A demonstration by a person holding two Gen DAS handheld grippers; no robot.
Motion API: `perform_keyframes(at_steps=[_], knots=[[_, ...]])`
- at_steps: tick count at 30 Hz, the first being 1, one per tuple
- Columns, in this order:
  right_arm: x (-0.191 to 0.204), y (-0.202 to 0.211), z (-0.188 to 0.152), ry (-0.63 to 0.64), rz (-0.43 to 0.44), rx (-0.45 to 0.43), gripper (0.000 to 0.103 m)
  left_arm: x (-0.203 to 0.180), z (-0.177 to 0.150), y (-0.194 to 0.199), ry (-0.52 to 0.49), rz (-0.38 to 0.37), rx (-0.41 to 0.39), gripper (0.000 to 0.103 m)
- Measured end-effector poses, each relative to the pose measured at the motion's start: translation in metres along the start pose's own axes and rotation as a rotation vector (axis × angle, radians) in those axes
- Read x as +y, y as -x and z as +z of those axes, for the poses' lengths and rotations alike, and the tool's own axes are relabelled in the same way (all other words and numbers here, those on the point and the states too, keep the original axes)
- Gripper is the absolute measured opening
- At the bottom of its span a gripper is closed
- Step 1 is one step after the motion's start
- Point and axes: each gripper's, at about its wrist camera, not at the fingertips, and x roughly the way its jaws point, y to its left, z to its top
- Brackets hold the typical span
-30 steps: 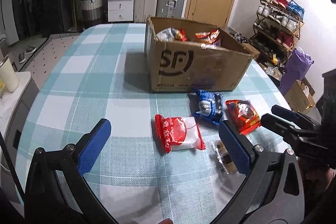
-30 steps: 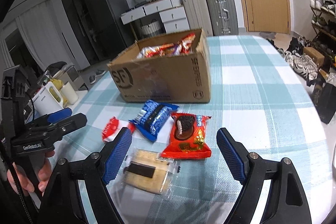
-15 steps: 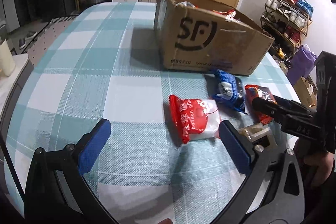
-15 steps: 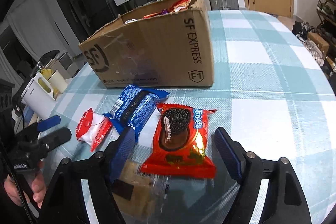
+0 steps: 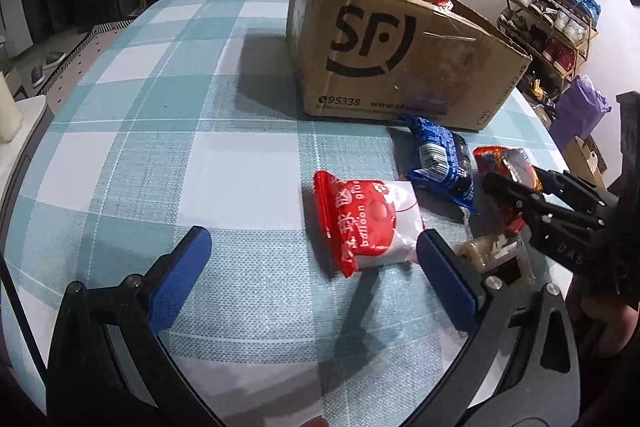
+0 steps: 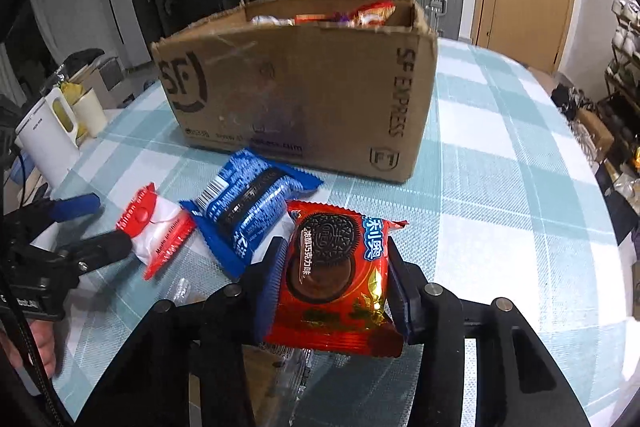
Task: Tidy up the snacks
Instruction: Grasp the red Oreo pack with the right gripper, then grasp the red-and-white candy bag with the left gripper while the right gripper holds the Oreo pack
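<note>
While the right gripper (image 6: 332, 279) closes its jaws on the red cookie packet (image 6: 334, 279), the right wrist view shows the pads pressing both packet edges, just in front of the cardboard box (image 6: 304, 87). Confirm a firm, centred hold before lifting toward the box opening; the foil is likely slippery. The blue cookie packet (image 6: 250, 211) lies nearer the box, overlapping the held one, so lift straight up.

In the left wrist view, the left gripper (image 5: 312, 267) hangs wide open and empty, well short of the box, with the red-and-white packet (image 5: 364, 223) between its pads but untouched.
</note>
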Motion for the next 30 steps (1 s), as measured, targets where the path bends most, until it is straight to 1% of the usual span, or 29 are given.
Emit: perform_keyframes(at_steps=[5,9,17,19,21,25,26,28,29,30], knots=[[-0.014,0.007,-0.006,-0.081,0.057,-0.011,0.046,-0.007,0.001,-0.005,-0.006,-0.003,0.024,0.102],[-0.019,0.017,-0.01,-0.11,0.079,-0.031,0.046,-0.014,0.003,-0.009,-0.006,-0.003,0.037,0.102],[-0.024,0.028,-0.018,-0.128,0.121,-0.061,0.046,-0.029,0.007,-0.014,-0.028,0.012,0.046,0.102],[-0.023,0.031,-0.019,-0.128,0.123,-0.067,0.046,-0.031,0.009,-0.019,-0.021,0.009,0.056,0.102],[-0.023,0.033,-0.02,-0.132,0.13,-0.071,0.046,-0.033,0.011,-0.023,-0.027,0.023,0.066,0.102],[-0.022,0.037,-0.022,-0.127,0.132,-0.076,0.046,-0.033,0.014,-0.027,-0.024,0.023,0.069,0.101],[-0.022,0.038,-0.023,-0.126,0.133,-0.079,0.046,-0.033,0.015,-0.027,-0.023,0.023,0.067,0.1],[-0.021,0.04,-0.023,-0.124,0.134,-0.083,0.046,-0.032,0.016,-0.028,-0.027,0.034,0.061,0.088],[-0.021,0.041,-0.024,-0.125,0.134,-0.084,0.046,-0.032,0.017,-0.028,-0.03,0.031,0.058,0.085],[-0.021,0.042,-0.025,-0.127,0.135,-0.084,0.046,-0.031,0.018,-0.027,-0.03,0.021,0.057,0.079]])
